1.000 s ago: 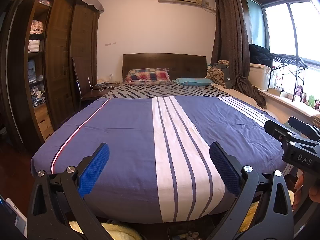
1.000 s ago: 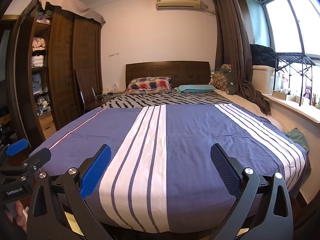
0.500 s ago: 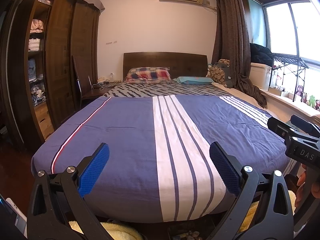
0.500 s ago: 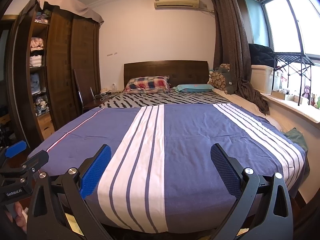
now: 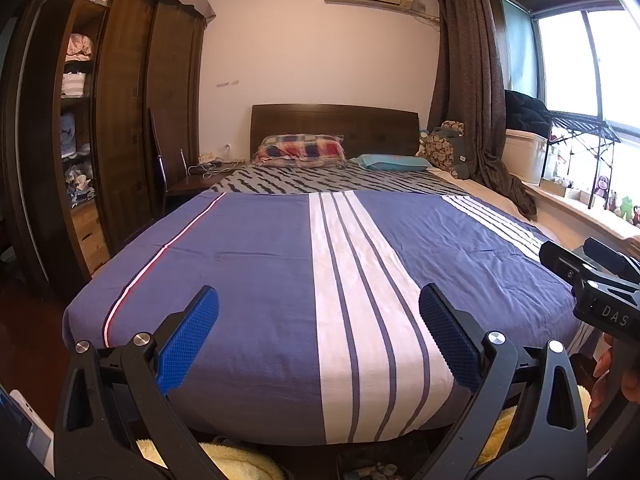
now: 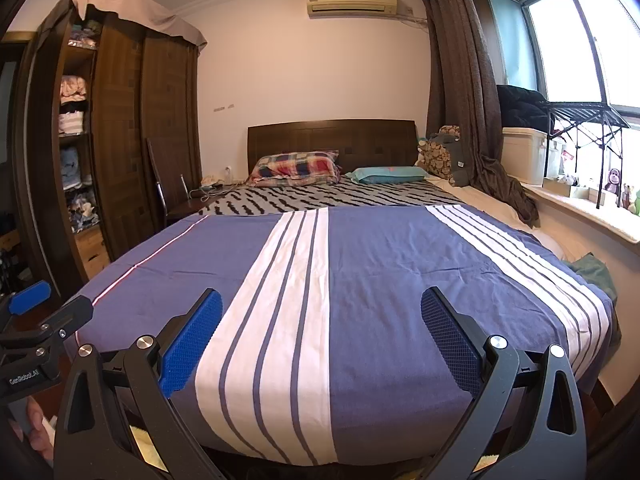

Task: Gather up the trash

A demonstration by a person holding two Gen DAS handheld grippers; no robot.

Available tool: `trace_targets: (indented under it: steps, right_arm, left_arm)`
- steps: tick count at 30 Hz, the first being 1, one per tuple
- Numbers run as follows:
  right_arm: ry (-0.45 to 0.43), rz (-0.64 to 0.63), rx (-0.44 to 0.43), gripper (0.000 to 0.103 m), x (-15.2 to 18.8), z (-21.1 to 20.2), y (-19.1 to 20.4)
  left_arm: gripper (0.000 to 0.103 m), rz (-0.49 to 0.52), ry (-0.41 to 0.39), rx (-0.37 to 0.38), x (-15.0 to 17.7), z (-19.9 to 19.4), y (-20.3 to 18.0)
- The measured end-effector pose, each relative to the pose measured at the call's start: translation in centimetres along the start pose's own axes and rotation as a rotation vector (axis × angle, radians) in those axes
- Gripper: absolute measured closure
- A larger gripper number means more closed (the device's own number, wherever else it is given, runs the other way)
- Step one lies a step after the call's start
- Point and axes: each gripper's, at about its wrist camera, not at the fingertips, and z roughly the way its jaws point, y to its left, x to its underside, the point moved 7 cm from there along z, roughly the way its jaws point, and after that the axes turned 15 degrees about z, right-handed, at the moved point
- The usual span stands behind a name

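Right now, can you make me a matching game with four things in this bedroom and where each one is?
Things:
1. plaid pillow
2. air conditioner
3. folded clothes
4. purple monkey toy

Places:
A. on the windowsill, on the right
B. at the head of the bed, against the headboard
C. high on the back wall
D. on the open wardrobe shelves, on the left

Right pairs: 1-B, 2-C, 3-D, 4-A
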Motion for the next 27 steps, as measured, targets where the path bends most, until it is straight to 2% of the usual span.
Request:
trace_targets:
  steps: [6,11,15,21,27]
  right_arm:
    - [-0.001,0.004,0.002,0.003,0.2,0.2,-0.1]
    - [0.001,0.001,-0.003,0.003,0.4,0.2,0.1]
    - [0.006,-0.002,-0.001,0.003,0.6,0.2,0.1]
    - [0.02,0.004,0.009,0.003,0.9,0.7,-0.3]
    - [0.016,0.009,0.026,0.003,0.7,1.0,-0.7]
  left_arm:
    - [0.008,-0.007,0.002,-0.013,-0.2,-0.3,0.1]
    - [0.008,-0.024,0.031,0.009,-0.2,0.2,0.1]
    - [0.008,-0.011,0.036,-0.027,-0.1,0.4,0.1]
    - [0.008,-0.005,0.043,-0.039,0.1,0.8,0.4]
    - [0.008,-0.009,0.087,-0.043,0.3,1.5,0.6]
